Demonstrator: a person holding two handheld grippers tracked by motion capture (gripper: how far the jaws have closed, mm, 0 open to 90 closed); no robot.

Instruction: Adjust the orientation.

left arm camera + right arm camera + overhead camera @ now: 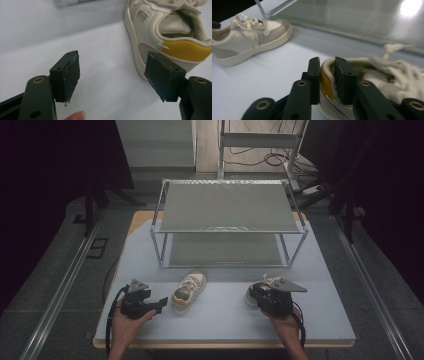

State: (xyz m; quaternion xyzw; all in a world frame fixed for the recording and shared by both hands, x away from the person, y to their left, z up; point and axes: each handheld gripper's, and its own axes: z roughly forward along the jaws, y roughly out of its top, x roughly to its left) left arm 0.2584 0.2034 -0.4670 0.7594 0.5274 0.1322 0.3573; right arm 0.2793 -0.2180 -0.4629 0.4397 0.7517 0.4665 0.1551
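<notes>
Pinching the right shoe's (pixel 372 75) heel collar with our right gripper (pixel 327 67), we should seat deeper before lifting (left gripper (pixel 112 72) gapes empty).

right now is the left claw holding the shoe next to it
No: in the left gripper view the left claw stands wide open over bare table, and the shoe lies just beyond one finger, not between the pads.

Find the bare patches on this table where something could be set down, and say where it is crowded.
Free: the table between the left shoe and right shoe, the front edge strip, and both levels of the shelf rack. Crowded: around each shoe, where the left gripper and right gripper work.
</notes>
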